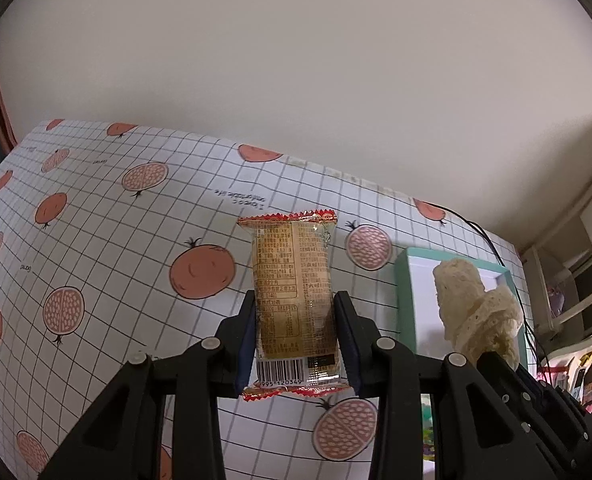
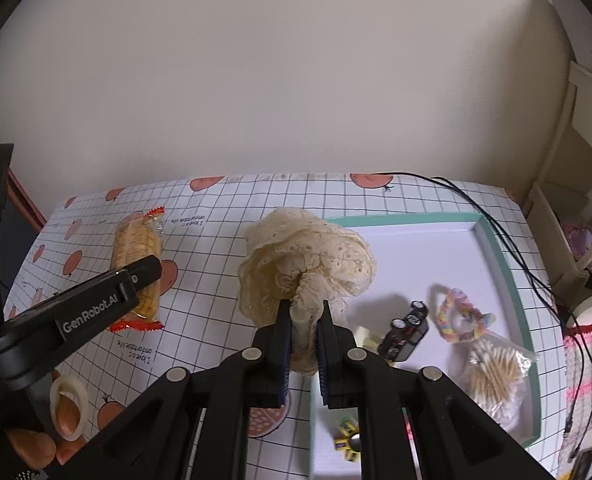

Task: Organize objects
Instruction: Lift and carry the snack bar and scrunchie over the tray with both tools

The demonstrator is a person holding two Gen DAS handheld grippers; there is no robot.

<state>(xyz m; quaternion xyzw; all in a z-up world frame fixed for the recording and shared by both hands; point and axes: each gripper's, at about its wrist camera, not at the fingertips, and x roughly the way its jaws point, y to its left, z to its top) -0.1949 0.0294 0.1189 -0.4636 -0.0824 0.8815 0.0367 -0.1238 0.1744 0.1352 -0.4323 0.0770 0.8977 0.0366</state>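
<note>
Two pairs of tongs are both loaded above the counter, which wears a grid cloth printed with fruit. On the left, the left tongs are clamped across the middle of a wrapped biscuit pack, which hangs lengthwise between the pads, clear of the cloth, over the counter's left half. Further right, the right tongs are pinched tight on the gathered stem of a cream lace scrunchie, held off the surface just over the left edge of the teal-rimmed tray that fills the counter's right side. Inside the tray lie a small dark toy car, a pastel bead bracelet and a bag of cotton swabs, all toward its right. The step looks like carrying both items to the tray. To do it well, bring the scrunchie over the bare white floor left of the car, lower before letting go so the frills do not drape over the rim, and keep the pack level, setting it down away from the small pieces.
</note>
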